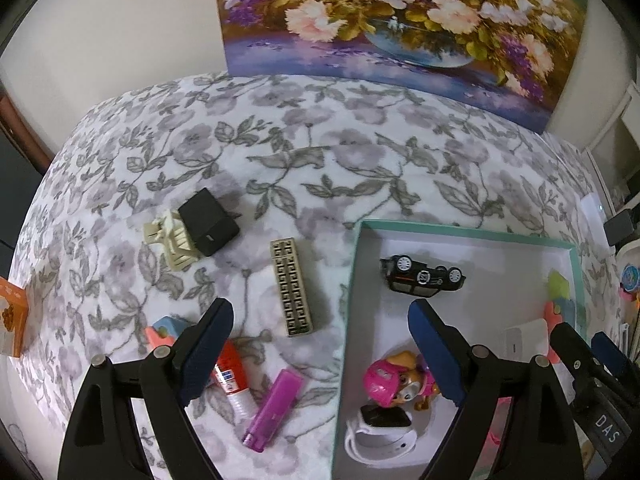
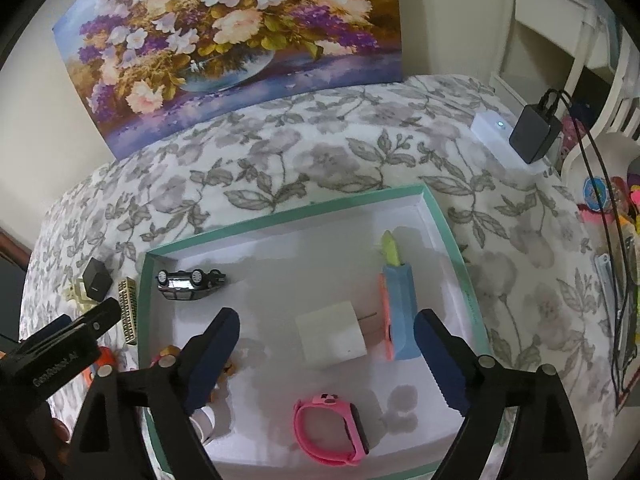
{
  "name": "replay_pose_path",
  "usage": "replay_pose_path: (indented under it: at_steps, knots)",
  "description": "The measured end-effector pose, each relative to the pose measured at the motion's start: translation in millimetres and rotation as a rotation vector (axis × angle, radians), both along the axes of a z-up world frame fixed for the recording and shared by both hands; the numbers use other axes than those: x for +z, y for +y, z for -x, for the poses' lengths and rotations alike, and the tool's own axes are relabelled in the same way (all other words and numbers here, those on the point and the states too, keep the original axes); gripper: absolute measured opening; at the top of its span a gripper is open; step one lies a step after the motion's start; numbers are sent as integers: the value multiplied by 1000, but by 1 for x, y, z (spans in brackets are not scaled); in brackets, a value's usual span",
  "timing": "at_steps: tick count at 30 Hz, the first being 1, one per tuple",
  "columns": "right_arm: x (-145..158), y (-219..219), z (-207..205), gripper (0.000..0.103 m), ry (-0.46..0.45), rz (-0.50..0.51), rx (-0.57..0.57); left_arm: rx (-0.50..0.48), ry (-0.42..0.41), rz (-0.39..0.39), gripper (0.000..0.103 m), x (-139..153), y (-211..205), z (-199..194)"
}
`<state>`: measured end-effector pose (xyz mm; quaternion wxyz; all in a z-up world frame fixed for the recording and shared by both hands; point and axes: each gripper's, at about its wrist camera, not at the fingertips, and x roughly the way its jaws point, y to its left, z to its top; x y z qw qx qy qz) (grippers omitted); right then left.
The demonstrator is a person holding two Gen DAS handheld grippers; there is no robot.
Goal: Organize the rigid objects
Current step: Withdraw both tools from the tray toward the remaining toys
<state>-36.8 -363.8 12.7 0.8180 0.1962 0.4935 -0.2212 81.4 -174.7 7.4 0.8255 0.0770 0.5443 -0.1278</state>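
A teal-rimmed white box [image 1: 460,232] [image 2: 280,216] lies on the flowered bedspread. In it are an overturned black toy car [image 1: 422,276] [image 2: 190,280], a pink pup figurine [image 1: 396,380], a white watch [image 1: 380,428], a white charger cube [image 2: 332,334], a blue-and-coral toy knife [image 2: 398,312] and a pink watch [image 2: 332,428]. Left of the box lie a bronze patterned bar [image 1: 292,288], a black adapter [image 1: 208,222], a cream claw clip [image 1: 172,244], a purple lighter [image 1: 274,410] and a red-and-white tube [image 1: 232,372]. My left gripper [image 1: 320,312] hangs open over the box's left rim. My right gripper [image 2: 328,318] is open above the charger cube, holding nothing.
A flower painting [image 1: 400,20] leans on the wall behind the bed. An orange carton [image 1: 14,320] sits at the bed's left edge. A white device [image 2: 504,140] with a black plug and cable [image 2: 536,132] rests at the far right, beside white shelving [image 2: 560,32].
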Motion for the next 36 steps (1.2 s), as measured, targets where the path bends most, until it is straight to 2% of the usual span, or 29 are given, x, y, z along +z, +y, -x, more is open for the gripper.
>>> replay_pose_path:
  at_steps: [3,6,14,19,26,34,36]
  knots:
    - [4,6,-2,95,-4,11,8,23,-6,10,90,5,12,-2]
    - [7,13,-3,103,-10,21,17,46,-12,22,96,10,25,-4]
    - [16,46,-18,103,-27,34,70,166,-38,71,97,21,88,-15]
    - [14,89,-37,103,-32,18,168,266,-46,100,97,24,139,-24]
    - [1,159,-63,103,-8,1,324,311,11,63,97,12,174,-28]
    - [-27,202,-78,102,36,-40,419,348,108,50,97,-17,188,-35]
    - [-32,207,-81,95,33,-51,428,364,118,44,97,-23,192,-37]
